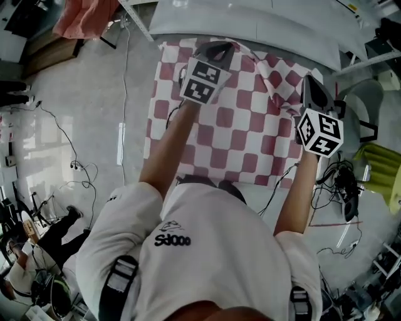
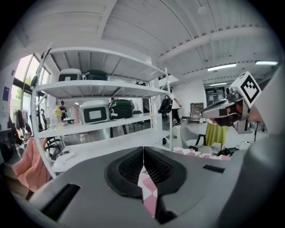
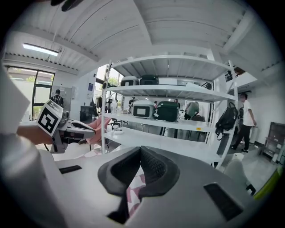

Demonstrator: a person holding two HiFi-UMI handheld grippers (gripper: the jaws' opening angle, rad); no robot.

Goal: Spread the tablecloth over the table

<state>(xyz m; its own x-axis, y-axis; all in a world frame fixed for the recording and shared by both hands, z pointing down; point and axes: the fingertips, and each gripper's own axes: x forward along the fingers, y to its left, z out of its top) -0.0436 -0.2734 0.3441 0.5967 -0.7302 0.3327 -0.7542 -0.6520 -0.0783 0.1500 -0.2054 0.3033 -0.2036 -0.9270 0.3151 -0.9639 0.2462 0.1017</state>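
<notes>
A pink-and-white checked tablecloth (image 1: pixel 233 134) lies over the table in front of me, its far edge lifted and creased. My left gripper (image 1: pixel 220 47) holds that far edge at the left, with its jaws shut on a strip of the cloth (image 2: pixel 149 197). My right gripper (image 1: pixel 310 83) holds the far edge at the right, also shut on a fold of the cloth (image 3: pixel 133 192). Both grippers are raised above the table and point away from me. Each gripper view shows the other gripper to its side: the right gripper (image 2: pixel 221 108) and the left gripper (image 3: pixel 76 128).
A long white table (image 1: pixel 250 25) stands just beyond the cloth, and white shelving (image 2: pixel 102 89) with cases is behind it. A yellow-green chair (image 1: pixel 379 164) and cables (image 1: pixel 341 188) lie at the right. Pink fabric (image 1: pixel 84 17) hangs at the far left. A person (image 1: pixel 37 251) sits at the lower left.
</notes>
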